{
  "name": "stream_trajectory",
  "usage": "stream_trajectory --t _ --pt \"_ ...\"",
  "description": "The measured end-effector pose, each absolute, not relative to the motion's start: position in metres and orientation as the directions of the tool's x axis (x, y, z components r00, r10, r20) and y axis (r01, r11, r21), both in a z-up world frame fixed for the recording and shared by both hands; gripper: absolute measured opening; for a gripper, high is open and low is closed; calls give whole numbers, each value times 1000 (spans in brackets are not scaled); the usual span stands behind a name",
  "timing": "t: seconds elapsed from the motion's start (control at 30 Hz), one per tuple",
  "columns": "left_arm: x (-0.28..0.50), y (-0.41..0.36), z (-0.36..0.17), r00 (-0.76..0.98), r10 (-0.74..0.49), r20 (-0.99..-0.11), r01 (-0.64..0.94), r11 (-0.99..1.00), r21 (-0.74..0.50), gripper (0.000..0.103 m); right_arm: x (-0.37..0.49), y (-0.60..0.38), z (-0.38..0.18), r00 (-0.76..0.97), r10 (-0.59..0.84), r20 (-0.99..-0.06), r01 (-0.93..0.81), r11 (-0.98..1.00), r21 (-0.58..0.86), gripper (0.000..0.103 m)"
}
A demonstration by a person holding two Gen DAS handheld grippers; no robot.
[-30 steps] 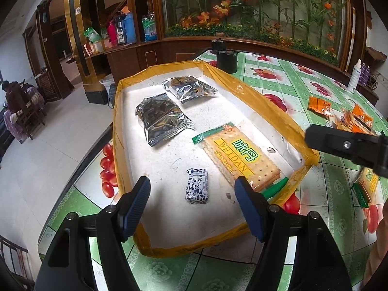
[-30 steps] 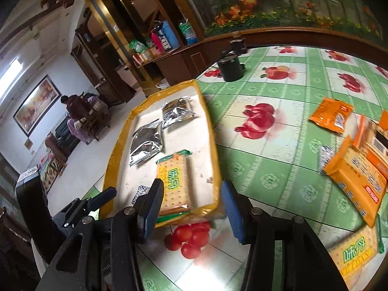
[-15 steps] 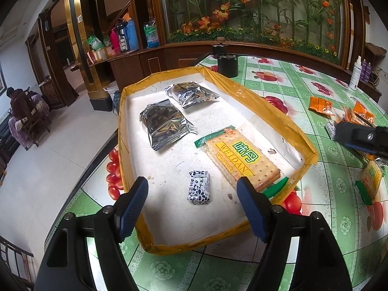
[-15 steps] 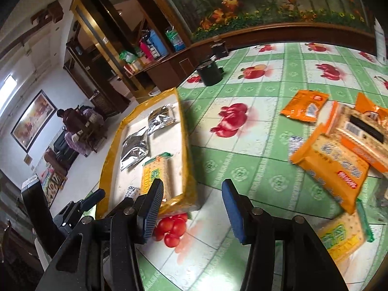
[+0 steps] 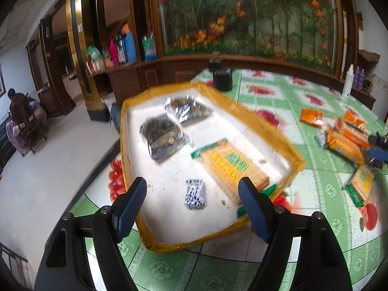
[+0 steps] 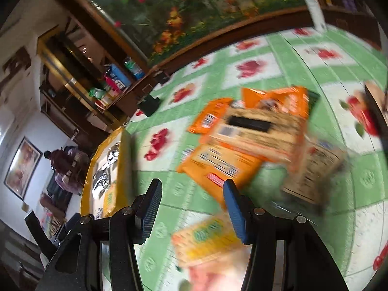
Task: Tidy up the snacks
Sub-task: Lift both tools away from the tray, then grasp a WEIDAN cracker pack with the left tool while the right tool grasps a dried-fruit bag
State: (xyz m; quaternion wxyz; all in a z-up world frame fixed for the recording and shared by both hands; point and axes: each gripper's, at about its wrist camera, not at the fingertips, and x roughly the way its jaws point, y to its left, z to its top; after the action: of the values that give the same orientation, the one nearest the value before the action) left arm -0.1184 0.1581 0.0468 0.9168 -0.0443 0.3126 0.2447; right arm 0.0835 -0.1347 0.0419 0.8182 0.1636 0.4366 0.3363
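Right gripper (image 6: 191, 201) half open, empty, nearer arm: cracker pack (image 6: 206, 240) lies just below-ahead near table's (image 6: 278, 55) right edge, long axis crosswise to jaws. Left gripper (image 5: 192, 196) wide, empty, over tray (image 5: 257, 126).

Your right gripper (image 6: 191, 200): swung away from the tray (image 6: 123, 160), which slides from centre view to the left edge; now over the loose orange packets (image 6: 218, 162) and a yellow cracker pack (image 6: 208, 237), jaws apart, nothing between.
Your left gripper (image 5: 192, 200): jaws have just been opening, wider over the tray, empty.
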Motion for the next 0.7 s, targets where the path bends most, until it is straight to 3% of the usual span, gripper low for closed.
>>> stream_trajectory --t 0.23,0.4,0.53,0.7 --pt "-119 112 77 796 294 -530 -314 948 54 88 90 -156 24 361 663 -656 -333 748 574 57" --pt "-106 69 72 810 144 -568 -126 990 70 89 84 -136 20 336 629 -701 -375 772 513 59" --pt "-88 46 63 781 19 -624 7 999 39 89 77 -127 22 226 749 -623 -444 648 618 61" --pt "-63 24 47 706 -113 -699 156 988 -2 89 80 -154 35 327 756 -567 -398 655 643 61"
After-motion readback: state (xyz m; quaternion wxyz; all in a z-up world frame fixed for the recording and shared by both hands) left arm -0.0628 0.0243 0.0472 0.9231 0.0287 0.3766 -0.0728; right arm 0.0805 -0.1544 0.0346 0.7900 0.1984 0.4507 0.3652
